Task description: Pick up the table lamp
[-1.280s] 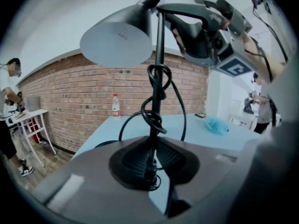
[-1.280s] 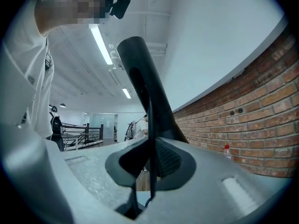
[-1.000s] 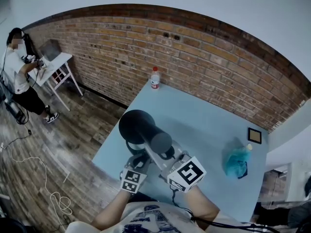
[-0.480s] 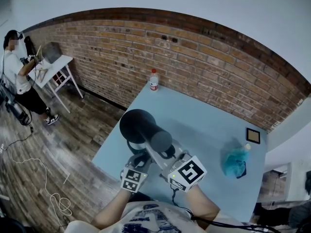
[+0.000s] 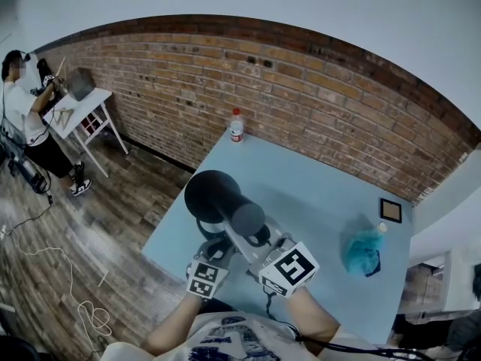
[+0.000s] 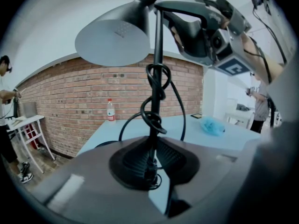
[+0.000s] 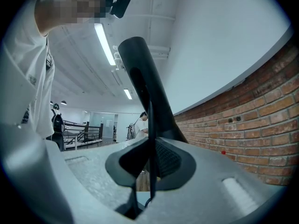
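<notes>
The table lamp has a black shade (image 5: 213, 192) and a thin black stem (image 6: 154, 101) with its cable knotted round it. In the head view it stands close in front of me, over the near edge of the blue table (image 5: 316, 179). My left gripper (image 5: 218, 248) is shut on the stem low down, which runs between its pads (image 6: 152, 169). My right gripper (image 5: 263, 241) is shut on the stem higher up (image 7: 150, 171), just under the lamp's neck (image 7: 140, 73); it also shows in the left gripper view (image 6: 198, 27). The lamp's foot is hidden.
A plastic bottle (image 5: 237, 125) stands at the table's far corner by the brick wall (image 5: 338, 104). A crumpled blue bag (image 5: 363, 250) and a small framed square (image 5: 391, 210) lie at the right. A person (image 5: 26, 119) stands at a white desk far left.
Both grippers and the lamp stay where they were. Only the person at the far desk has shifted a little.
</notes>
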`<state>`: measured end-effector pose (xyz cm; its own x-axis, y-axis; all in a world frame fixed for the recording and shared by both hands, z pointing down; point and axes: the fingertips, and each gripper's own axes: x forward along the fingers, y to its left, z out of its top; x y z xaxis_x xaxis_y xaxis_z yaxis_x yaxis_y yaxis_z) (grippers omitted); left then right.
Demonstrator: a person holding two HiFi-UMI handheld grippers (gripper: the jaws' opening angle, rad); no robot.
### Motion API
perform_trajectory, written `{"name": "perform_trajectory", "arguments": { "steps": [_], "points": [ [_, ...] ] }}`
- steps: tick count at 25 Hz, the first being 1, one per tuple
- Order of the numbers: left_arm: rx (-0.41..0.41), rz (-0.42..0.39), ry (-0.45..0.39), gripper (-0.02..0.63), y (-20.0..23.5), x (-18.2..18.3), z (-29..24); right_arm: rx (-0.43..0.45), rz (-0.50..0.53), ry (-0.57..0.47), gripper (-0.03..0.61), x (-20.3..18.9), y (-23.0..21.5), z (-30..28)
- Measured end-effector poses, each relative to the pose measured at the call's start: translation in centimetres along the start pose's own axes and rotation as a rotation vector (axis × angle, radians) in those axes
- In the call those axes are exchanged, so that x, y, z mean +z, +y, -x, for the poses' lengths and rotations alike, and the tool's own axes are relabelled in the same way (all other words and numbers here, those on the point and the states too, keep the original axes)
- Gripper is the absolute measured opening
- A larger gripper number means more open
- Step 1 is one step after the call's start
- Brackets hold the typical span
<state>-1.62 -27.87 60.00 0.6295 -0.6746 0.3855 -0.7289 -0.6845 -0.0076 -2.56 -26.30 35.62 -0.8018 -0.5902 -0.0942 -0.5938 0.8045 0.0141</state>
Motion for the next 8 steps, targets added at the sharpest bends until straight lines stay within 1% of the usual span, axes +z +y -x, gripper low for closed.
{"name": "perform_trajectory", "arguments": {
  "steps": [8],
  "points": [
    [-0.001,-0.007,0.002,0.040,-0.39,0.32,-0.16,-0.008,0.004,-0.008,0.034,0.22,-0.49,0.52]
  ]
}}
